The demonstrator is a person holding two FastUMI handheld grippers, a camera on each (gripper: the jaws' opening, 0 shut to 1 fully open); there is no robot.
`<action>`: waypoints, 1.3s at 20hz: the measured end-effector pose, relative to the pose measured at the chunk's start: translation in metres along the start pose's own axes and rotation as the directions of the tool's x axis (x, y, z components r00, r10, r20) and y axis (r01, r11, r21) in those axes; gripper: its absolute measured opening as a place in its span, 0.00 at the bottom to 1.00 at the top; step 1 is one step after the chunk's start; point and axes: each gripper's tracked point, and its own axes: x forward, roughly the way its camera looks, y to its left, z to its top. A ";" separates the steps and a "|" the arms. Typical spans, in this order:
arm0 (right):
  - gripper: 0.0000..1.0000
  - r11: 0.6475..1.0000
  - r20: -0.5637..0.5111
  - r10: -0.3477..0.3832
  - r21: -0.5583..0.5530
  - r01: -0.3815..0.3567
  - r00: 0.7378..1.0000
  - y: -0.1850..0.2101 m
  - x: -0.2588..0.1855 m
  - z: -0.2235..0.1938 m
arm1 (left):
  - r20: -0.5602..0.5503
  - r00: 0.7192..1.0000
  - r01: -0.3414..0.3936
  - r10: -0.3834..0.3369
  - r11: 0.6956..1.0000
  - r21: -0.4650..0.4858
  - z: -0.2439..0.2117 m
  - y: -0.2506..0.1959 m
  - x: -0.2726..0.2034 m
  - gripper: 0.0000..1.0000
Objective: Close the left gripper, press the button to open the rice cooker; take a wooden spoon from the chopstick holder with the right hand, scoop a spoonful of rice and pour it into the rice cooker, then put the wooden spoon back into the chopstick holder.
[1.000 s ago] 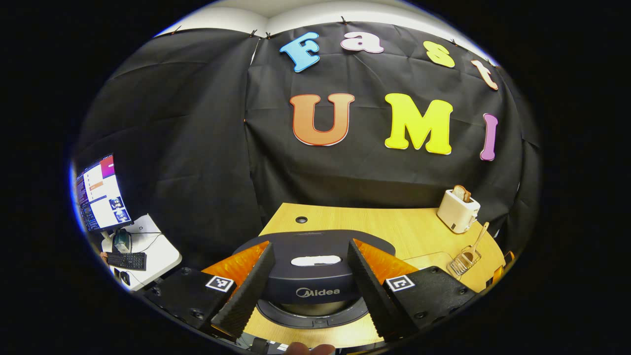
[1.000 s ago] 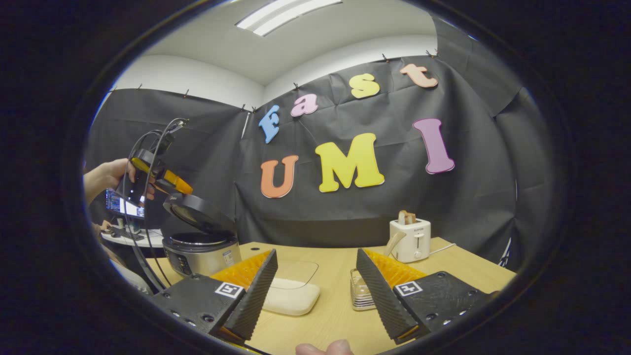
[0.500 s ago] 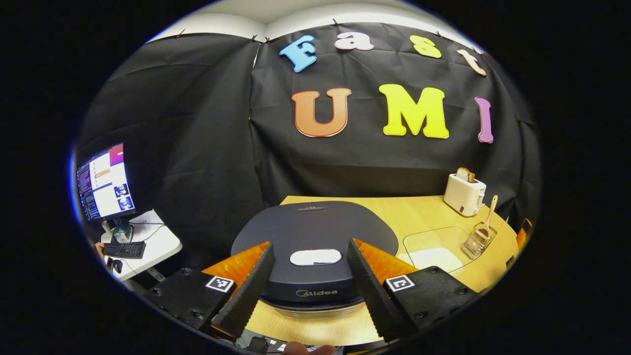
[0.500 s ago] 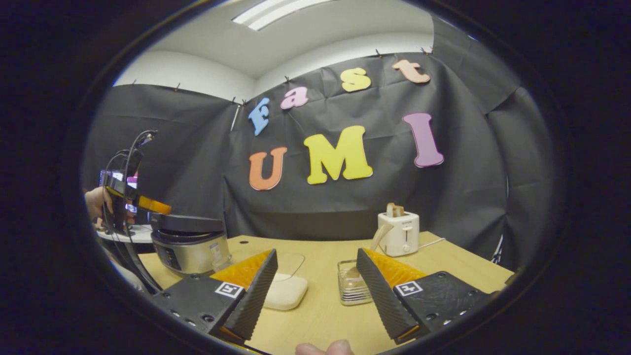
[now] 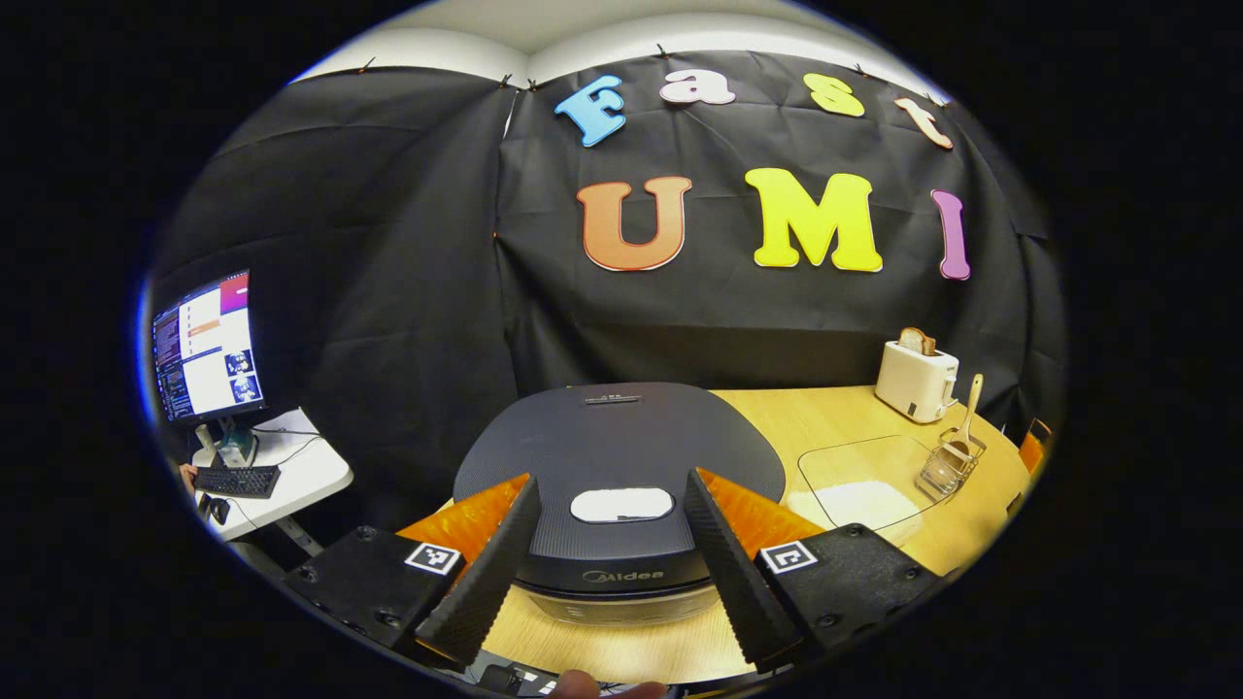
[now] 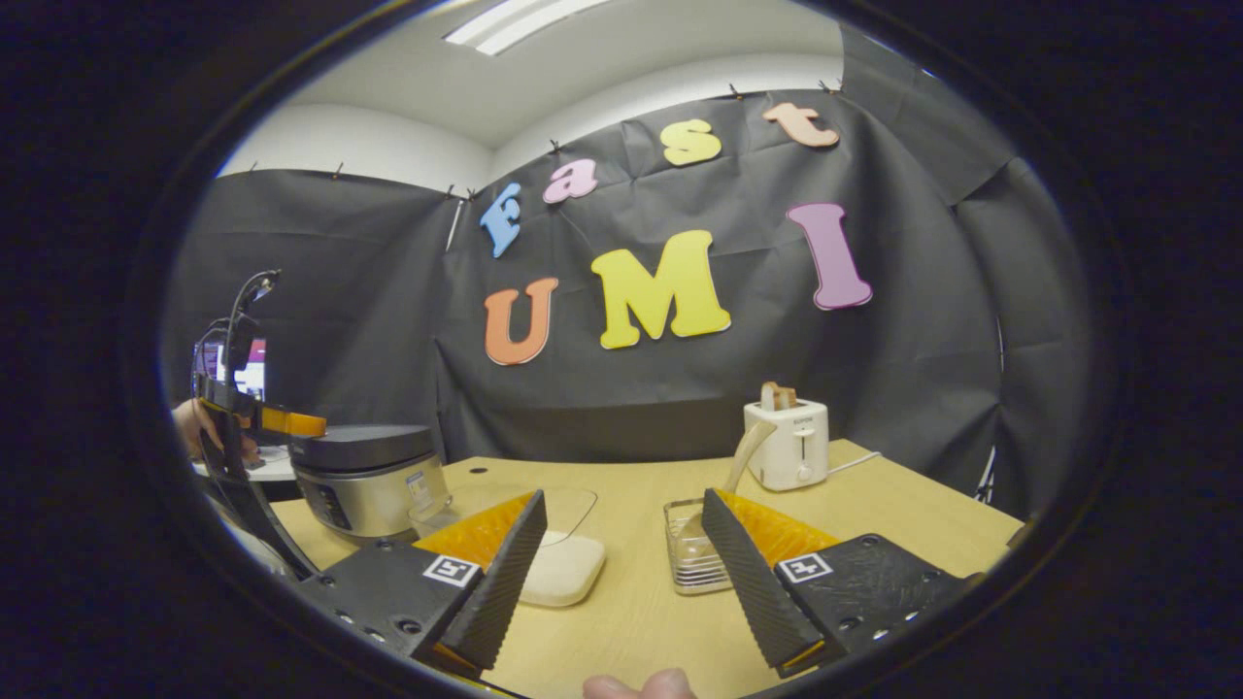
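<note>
Rice cooker [image 5: 618,466] lid is down flat, so by the look of it you're at the first step: the button press. Your left gripper [image 5: 610,558] hangs just above the lid with its 2 ribbed fingers spread wide on either side of the pale oval patch [image 5: 621,505] on top; nothing between them. The task wants those jaws pressed together before pushing, so close up first, then bring the tips down on the release button. I can't tell for sure which part is the button; the oval patch may be a vent, and there's a slim bar [image 5: 612,399] at the far edge of the lid.

Your right gripper [image 6: 621,573] is spread too, empty, low over the wooden table [image 6: 903,515]. It's aimed between the clear rice container [image 6: 558,568] and the chopstick holder [image 6: 691,549], touching neither. The wooden spoon [image 6: 746,456] stands tilted in the holder, handle up; that's your next grab once the lid pops.

Materials:
- cooker: matte dark lid, rounded; brushed metal body in the right gripper view [image 6: 367,485]
- rice container: clear plastic, rounded rectangle, white rice heaped low
- holder: clear ribbed walls, boxy
- spoon: pale smooth wood, slender handle
- toaster [image 6: 789,442]: white, boxy, bread slice sticking up, well behind the holder
</note>
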 end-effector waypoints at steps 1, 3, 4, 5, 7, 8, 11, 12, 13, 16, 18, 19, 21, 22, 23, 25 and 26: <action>1.00 1.000 -0.002 0.000 -0.001 0.000 1.000 0.000 0.002 -0.001 | 0.019 1.000 -0.007 0.006 1.000 0.008 0.001 0.001 0.000 0.96; 0.95 1.000 -0.006 0.001 0.001 -0.001 1.000 0.003 0.003 -0.004 | 0.040 0.999 -0.010 0.009 1.000 0.029 -0.001 0.000 0.001 0.96; 0.95 1.000 -0.009 0.004 0.006 -0.004 1.000 0.004 0.005 -0.006 | 0.033 0.999 -0.004 0.003 1.000 0.029 -0.004 -0.001 0.002 0.95; 0.95 1.000 -0.014 0.005 0.010 -0.005 1.000 0.005 0.005 -0.008 | 0.021 1.000 -0.001 0.000 1.000 0.024 -0.011 -0.002 0.000 0.94; 0.95 1.000 -0.018 0.004 0.015 -0.004 1.000 0.005 0.008 -0.011 | 0.059 0.998 -0.001 -0.002 0.999 0.047 -0.008 -0.001 0.001 0.94; 0.95 1.000 -0.019 0.005 0.017 -0.005 1.000 0.006 0.009 -0.011 | 0.074 0.997 0.000 -0.002 0.999 0.036 -0.006 -0.002 0.001 0.93; 0.95 1.000 -0.007 0.006 0.012 -0.006 1.000 0.009 0.008 -0.006 | 0.098 0.995 -0.001 -0.002 0.999 0.034 -0.003 -0.002 0.001 0.92; 0.95 1.000 -0.001 0.000 0.005 0.000 1.000 0.006 0.007 -0.004 | 0.105 0.994 -0.007 0.004 1.000 0.024 -0.002 -0.002 0.002 0.90; 0.95 1.000 0.003 -0.006 -0.002 0.006 1.000 0.005 0.007 -0.002 | 0.096 0.995 -0.015 0.013 1.000 0.021 -0.002 -0.002 0.001 0.90; 0.95 1.000 0.008 -0.025 -0.011 0.025 1.000 0.003 0.006 0.003 | 0.153 0.984 -0.096 0.089 0.995 0.035 0.016 0.009 -0.007 1.00; 0.95 0.998 0.027 -0.053 -0.020 0.054 0.998 -0.002 0.007 0.011 | 0.241 0.966 -0.107 0.095 0.994 0.035 0.047 -0.001 -0.019 1.00; 1.00 0.996 0.042 -0.079 -0.035 0.081 0.996 -0.006 0.009 0.016 | 0.275 0.957 -0.111 0.098 0.993 0.031 0.060 -0.009 -0.026 1.00; 0.95 0.990 0.055 -0.123 -0.060 0.127 0.991 -0.011 0.012 0.022 | 0.314 0.946 -0.098 0.084 0.995 0.028 0.074 -0.028 -0.035 1.00; 0.95 0.989 0.056 -0.128 -0.062 0.132 0.990 -0.010 0.014 0.024 | 0.341 0.938 -0.082 0.066 0.996 0.033 0.081 -0.043 -0.039 0.95; 0.95 0.990 0.057 -0.127 -0.060 0.130 0.990 -0.006 0.014 0.028 | 0.359 0.932 -0.070 0.050 0.997 0.043 0.086 -0.054 -0.042 1.00; 0.91 0.989 0.062 -0.135 -0.059 0.139 0.989 -0.004 0.014 0.039 | 0.389 0.921 -0.039 0.012 0.997 0.061 0.091 -0.079 -0.048 1.00; 0.95 0.987 0.071 -0.143 -0.057 0.147 0.987 -0.005 0.014 0.045 | 0.403 0.915 -0.026 -0.001 0.998 0.063 0.093 -0.091 -0.051 1.00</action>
